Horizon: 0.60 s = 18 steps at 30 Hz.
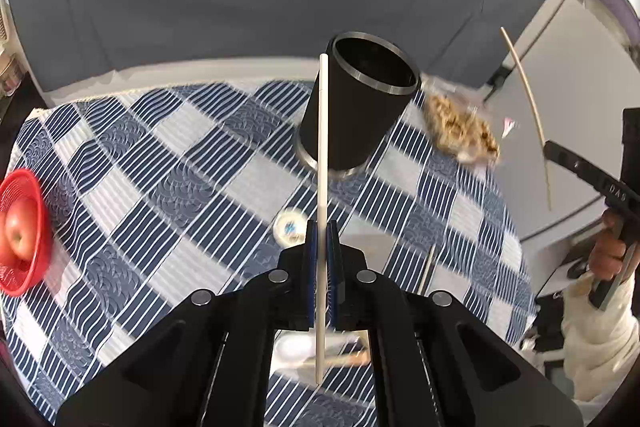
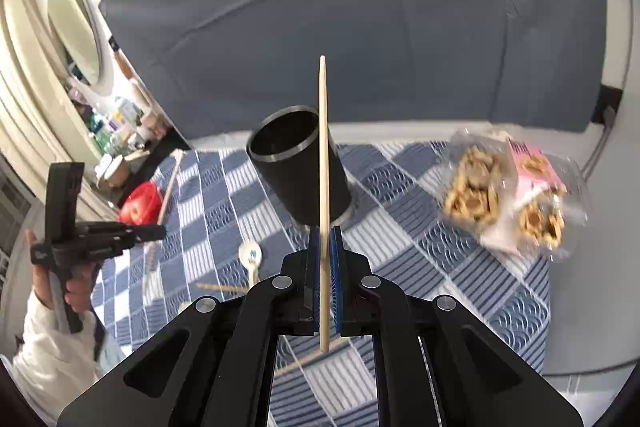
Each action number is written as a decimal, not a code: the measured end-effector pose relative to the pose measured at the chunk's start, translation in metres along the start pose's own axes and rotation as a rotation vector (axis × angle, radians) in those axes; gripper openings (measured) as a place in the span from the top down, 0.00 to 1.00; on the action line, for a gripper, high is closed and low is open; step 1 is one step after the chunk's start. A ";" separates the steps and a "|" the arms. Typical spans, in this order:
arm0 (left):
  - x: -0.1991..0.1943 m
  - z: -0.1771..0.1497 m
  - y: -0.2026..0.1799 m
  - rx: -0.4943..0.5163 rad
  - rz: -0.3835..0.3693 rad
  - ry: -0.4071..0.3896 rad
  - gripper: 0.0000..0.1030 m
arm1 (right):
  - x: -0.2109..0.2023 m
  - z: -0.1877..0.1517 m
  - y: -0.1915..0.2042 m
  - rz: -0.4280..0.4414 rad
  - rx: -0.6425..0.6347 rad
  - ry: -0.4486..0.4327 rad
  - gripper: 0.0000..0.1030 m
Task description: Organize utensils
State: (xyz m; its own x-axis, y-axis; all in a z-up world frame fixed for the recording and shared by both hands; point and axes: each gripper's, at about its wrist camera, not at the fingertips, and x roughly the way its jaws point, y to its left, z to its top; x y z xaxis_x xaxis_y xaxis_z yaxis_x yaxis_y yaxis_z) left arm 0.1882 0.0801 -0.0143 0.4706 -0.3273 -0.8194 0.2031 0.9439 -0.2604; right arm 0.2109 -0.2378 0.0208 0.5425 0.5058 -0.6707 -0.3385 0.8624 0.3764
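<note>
My left gripper [image 1: 322, 227] is shut on a white chopstick [image 1: 323, 131] that stands upright between its blue pads, above the table. Beyond it stands a black cylindrical holder [image 1: 356, 107] with a steel rim, empty as far as I can see. My right gripper [image 2: 325, 231] is shut on a wooden chopstick [image 2: 323, 155], also upright, with the holder [image 2: 300, 167] just behind it. Each gripper shows in the other's view: the right one [image 1: 550, 149] at the right edge, the left one [image 2: 160, 231] at the left. A white spoon [image 2: 250, 255] and loose wooden chopsticks [image 2: 224, 289] lie on the cloth.
The table wears a blue and white checked cloth [image 1: 160, 187]. A red basket [image 1: 24, 187] with an apple sits at its left end. Bags of snacks [image 2: 508, 195] lie to the right of the holder. A grey sofa [image 2: 360, 27] backs the table.
</note>
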 end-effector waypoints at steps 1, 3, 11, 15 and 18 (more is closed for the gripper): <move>0.001 0.005 -0.002 -0.010 -0.010 -0.011 0.95 | 0.001 0.006 0.000 0.015 -0.007 -0.005 0.95; 0.000 0.016 -0.004 -0.028 -0.032 -0.042 0.95 | 0.003 0.017 0.002 0.036 -0.040 -0.025 0.95; 0.005 0.063 -0.017 -0.047 -0.083 -0.120 0.95 | 0.025 0.059 -0.001 0.185 -0.106 -0.104 0.95; 0.007 0.091 -0.023 -0.042 -0.093 -0.155 0.95 | 0.045 0.078 -0.003 0.234 -0.127 -0.124 0.95; 0.010 0.110 -0.026 -0.032 -0.093 -0.189 0.95 | 0.065 0.091 -0.003 0.255 -0.140 -0.120 0.95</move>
State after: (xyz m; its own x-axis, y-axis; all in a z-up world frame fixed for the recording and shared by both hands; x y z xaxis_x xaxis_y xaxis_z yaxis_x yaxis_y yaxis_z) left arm 0.2816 0.0474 0.0405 0.6047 -0.4128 -0.6811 0.2275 0.9091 -0.3490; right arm 0.3171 -0.2054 0.0348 0.5103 0.7118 -0.4827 -0.5737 0.6999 0.4255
